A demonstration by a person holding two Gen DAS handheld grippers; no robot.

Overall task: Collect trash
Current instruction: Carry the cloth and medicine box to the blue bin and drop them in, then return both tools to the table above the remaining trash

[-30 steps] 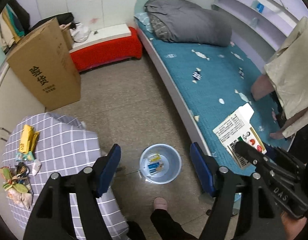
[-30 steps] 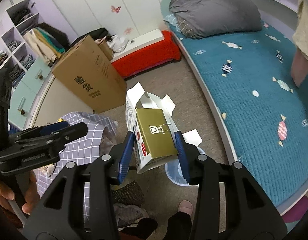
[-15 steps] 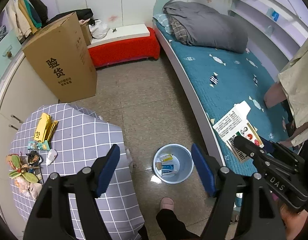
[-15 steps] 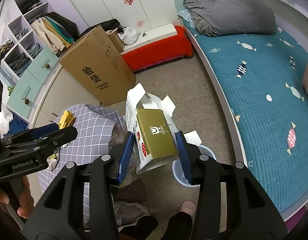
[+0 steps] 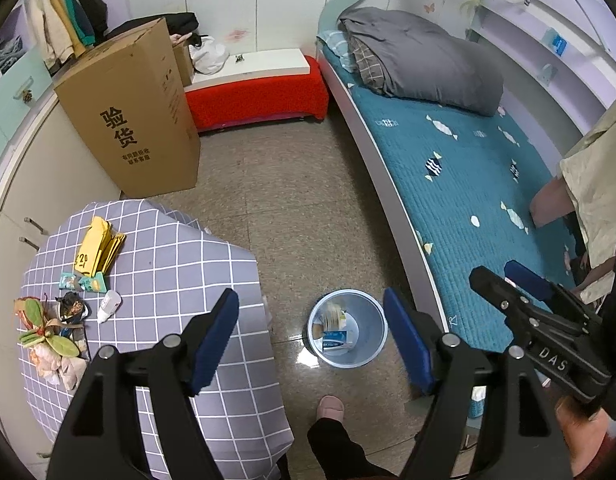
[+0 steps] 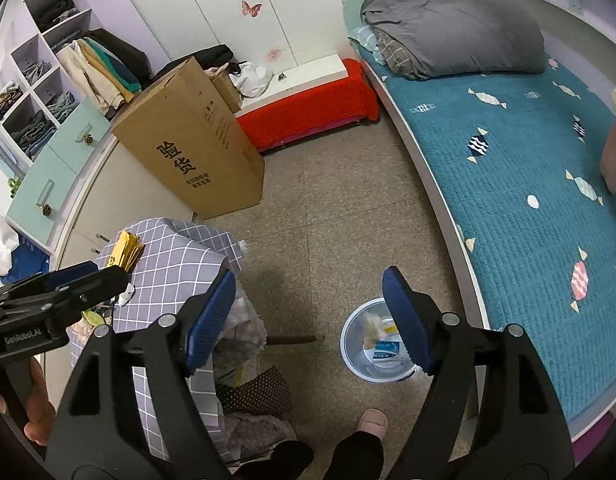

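Observation:
A small pale blue bin (image 5: 367, 346) stands on the floor beside the bed, below both grippers. A blurred gold and white carton (image 5: 333, 314) (image 6: 371, 326) is dropping into it, onto a blue and white box (image 5: 335, 338). My right gripper (image 6: 308, 280) is above the bin (image 6: 357, 360). Its jaws are opening and nothing is between them. My left gripper (image 5: 309, 304) is open and empty, over the table's edge. On the checked table (image 5: 180, 264) lie yellow packets (image 5: 96, 248), a small white bottle (image 5: 110, 304) and a heap of wrappers (image 5: 48, 336).
A tall cardboard box (image 5: 136, 112) stands on the floor behind the table. A bed with a teal cover (image 5: 467, 184) runs along the right. A red bench (image 5: 256, 96) is at the far wall. The person's slippered foot (image 5: 331, 406) is near the bin.
My right gripper has opened and the carton has left it, falling to the bin. The left wrist view has shifted, and more of the table shows.

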